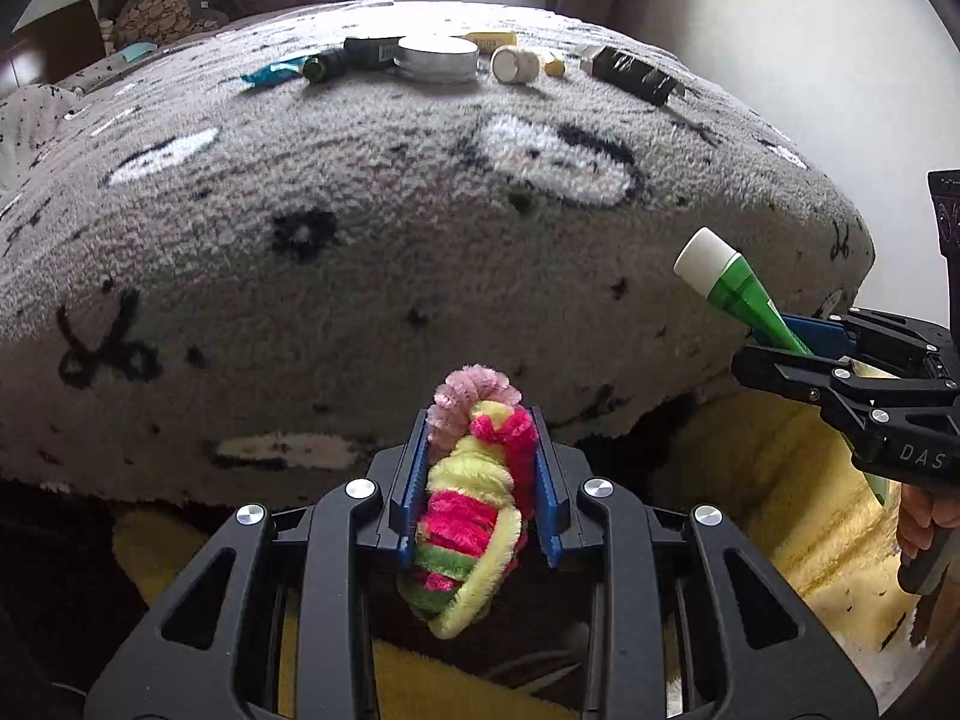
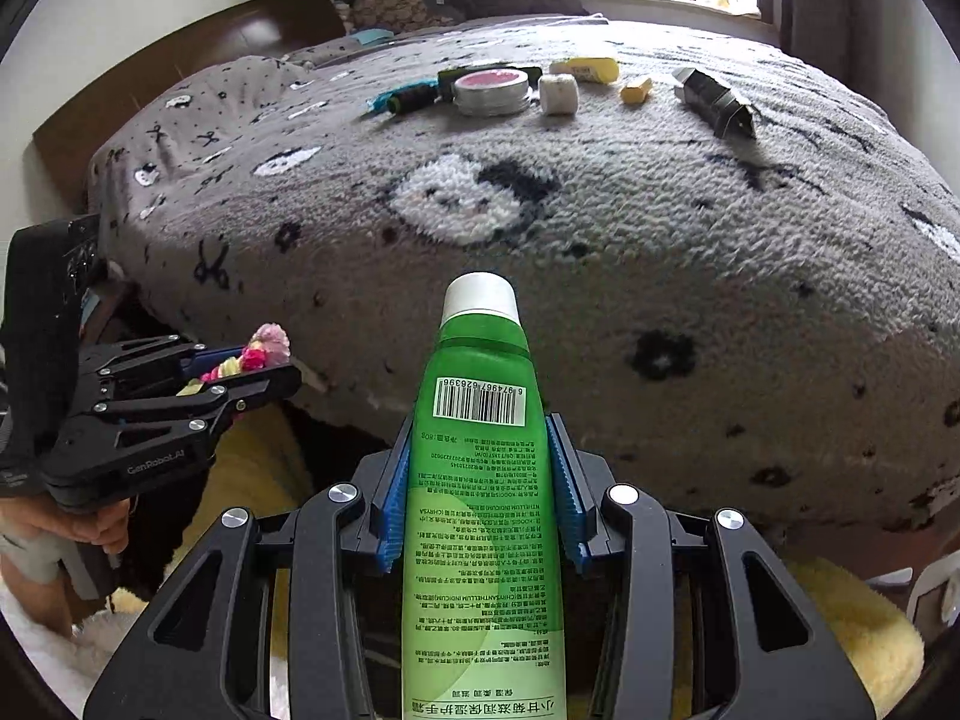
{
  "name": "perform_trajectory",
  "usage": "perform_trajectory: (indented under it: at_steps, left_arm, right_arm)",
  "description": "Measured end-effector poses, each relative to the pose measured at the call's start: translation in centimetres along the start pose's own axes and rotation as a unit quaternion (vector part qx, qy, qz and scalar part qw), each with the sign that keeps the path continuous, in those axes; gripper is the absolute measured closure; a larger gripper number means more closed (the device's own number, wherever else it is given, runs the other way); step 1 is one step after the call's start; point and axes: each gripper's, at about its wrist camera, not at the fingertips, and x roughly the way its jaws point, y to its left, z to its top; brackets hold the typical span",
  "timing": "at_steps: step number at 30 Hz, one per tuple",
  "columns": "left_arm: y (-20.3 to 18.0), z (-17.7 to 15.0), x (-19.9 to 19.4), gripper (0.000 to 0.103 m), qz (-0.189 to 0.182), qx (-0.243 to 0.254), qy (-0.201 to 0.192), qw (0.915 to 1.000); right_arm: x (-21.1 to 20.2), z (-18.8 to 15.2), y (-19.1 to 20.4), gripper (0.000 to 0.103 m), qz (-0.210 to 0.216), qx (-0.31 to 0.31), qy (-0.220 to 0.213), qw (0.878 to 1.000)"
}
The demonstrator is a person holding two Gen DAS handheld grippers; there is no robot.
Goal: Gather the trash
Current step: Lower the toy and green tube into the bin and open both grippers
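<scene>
left gripper (image 1: 480, 468): we've got it clamped on the fuzzy pipe-cleaner bundle (image 1: 474, 504), squishy, could slip out
right gripper (image 2: 483, 480): pinching the green tube (image 2: 480, 480), top-heavy, might pivot loose

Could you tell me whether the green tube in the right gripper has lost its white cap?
No, the green tube clamped in the right gripper has its white cap on.
</scene>
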Motion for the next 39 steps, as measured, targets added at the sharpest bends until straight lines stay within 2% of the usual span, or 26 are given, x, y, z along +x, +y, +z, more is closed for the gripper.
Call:
perform_trajectory:
  at_steps: [10,17,22,30,31,33,39]
  left_arm:
    - [-0.3,-4.1,4.9,0.075,-0.025,-0.002,0.089,0.9957]
    - [-0.2,-6.6,9.2,0.074,-0.041,-0.009,0.166,0.9852]
    - [-0.4,-8.0,11.1,0.074,-0.042,-0.009,0.209,0.9769]
    - [-0.6,-8.6,11.9,0.071,-0.045,-0.011,0.219,0.9746]
    - [-0.5,-8.8,12.1,0.066,-0.042,-0.011,0.221,0.9744]
    - [-0.5,-9.0,12.1,0.061,-0.035,-0.008,0.221,0.9747]
    - [0.7,-7.6,11.6,0.055,-0.03,-0.008,0.214,0.9764]
  right_arm:
    - [5.0,-4.0,0.8,0.062,0.025,0.024,0.097,0.995]
    - [9.0,-5.6,-0.7,0.061,0.017,0.072,0.172,0.982]
    - [10.8,-6.6,-1.0,0.061,0.008,0.088,0.195,0.977]
    - [12.0,-6.9,-1.0,0.061,0.009,0.085,0.215,0.973]
    - [12.0,-6.8,-1.0,0.061,0.008,0.086,0.216,0.973]
    - [12.2,-6.8,-1.3,0.061,0.004,0.089,0.216,0.972]
    - [11.9,-5.9,-1.3,0.054,0.0,0.087,0.205,0.975]
